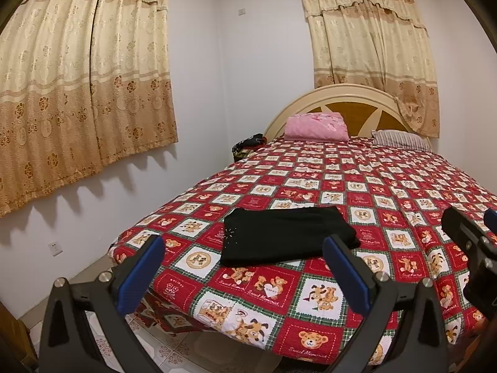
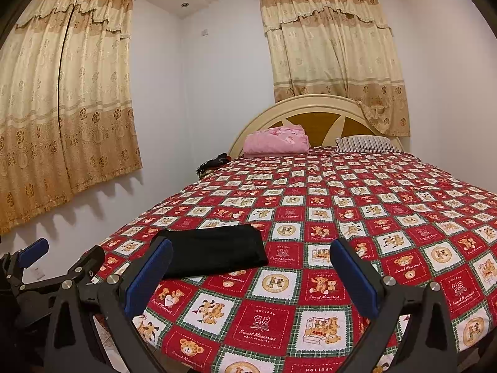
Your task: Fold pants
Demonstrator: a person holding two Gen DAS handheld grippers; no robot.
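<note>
Folded black pants [image 1: 287,234] lie near the bed's [image 1: 388,186] foot edge; left gripper [image 1: 243,272] and right gripper [image 2: 251,275] fingers spread wide, empty.

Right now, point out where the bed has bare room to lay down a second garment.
Most of the bedspread is free: the wide stretch between the folded black pants and the pink bundle and striped pillow at the headboard, plus everything right of the pants. Only the near left corner is taken, and both open grippers, left and right, hang there.
</note>
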